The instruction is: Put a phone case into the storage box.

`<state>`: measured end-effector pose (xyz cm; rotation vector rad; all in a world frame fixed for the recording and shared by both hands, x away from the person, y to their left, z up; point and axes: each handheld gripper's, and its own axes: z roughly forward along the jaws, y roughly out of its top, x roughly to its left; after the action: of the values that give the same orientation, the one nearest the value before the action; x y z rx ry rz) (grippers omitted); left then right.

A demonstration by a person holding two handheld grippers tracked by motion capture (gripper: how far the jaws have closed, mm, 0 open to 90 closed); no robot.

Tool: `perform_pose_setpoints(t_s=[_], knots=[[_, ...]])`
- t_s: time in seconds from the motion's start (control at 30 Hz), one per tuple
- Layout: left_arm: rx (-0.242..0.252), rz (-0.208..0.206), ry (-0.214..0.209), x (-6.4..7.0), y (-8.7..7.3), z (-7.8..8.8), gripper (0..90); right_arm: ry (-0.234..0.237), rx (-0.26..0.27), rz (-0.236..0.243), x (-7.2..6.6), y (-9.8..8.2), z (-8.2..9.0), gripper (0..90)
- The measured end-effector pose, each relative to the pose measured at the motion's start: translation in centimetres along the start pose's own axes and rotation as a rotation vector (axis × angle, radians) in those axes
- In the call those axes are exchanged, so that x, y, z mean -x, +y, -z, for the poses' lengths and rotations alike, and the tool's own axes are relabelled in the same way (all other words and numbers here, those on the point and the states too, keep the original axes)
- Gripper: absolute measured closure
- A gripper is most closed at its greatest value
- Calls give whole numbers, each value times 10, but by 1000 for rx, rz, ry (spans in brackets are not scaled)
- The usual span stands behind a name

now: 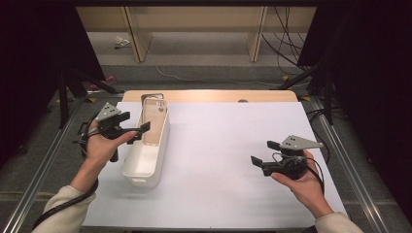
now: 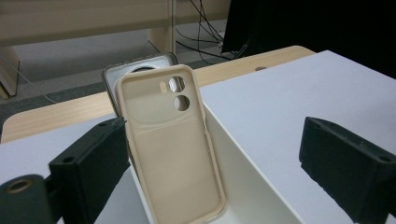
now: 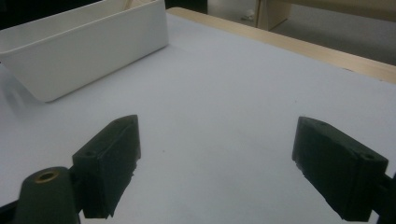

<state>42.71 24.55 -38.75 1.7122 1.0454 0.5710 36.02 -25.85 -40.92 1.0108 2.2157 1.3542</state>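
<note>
A person holds tongs in each hand over a white surface point(image 1: 218, 160).

The left tongs point(image 1: 135, 124) sit at the left side, just beside a long white tub point(image 1: 145, 167). Their jaws stand wide apart and hold nothing. One jaw tip reaches over the left rim of the tub.

A tan phone case point(image 2: 175, 144) stands inside the tub. It leans back against the far end wall, with its open hollow side facing the near end. Two round holes show near its top. In the left gripper view, the case sits between the two black jaws, very close to the left one. It is hard to tell if that jaw touches the edge of the case. The right jaw is well apart from it.

Behind the tan case stands a second case with a dark rim point(image 2: 112, 77). It sticks up a little higher at the far end of the tub and rests against the tan one.

The right tongs point(image 1: 265, 153) are at the right side of the surface, well apart from the tub. Their jaws are wide open too, with nothing between them. They point left, toward the tub, and bare white surface lies under them.

The far edge of the surface is light wood point(image 1: 209, 95).
</note>
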Motion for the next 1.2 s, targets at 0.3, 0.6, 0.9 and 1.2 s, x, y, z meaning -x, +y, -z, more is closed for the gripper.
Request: perform_pose_setpoints(t_s=[0.3, 0.6, 0.9, 1.2], knots=[[14, -20, -25, 10, -5, 8, 70, 2, -1, -1, 0, 0, 0, 161], [0, -62, -31, 19, -14, 15, 61, 1, 1, -2, 0, 0, 0, 161], [6, -76, -49, 26, -20, 22, 53, -1, -1, -1, 0, 0, 0, 161], [12, -74, -66, 31, -26, 30, 51, -1, 1, 1, 0, 0, 1, 161]])
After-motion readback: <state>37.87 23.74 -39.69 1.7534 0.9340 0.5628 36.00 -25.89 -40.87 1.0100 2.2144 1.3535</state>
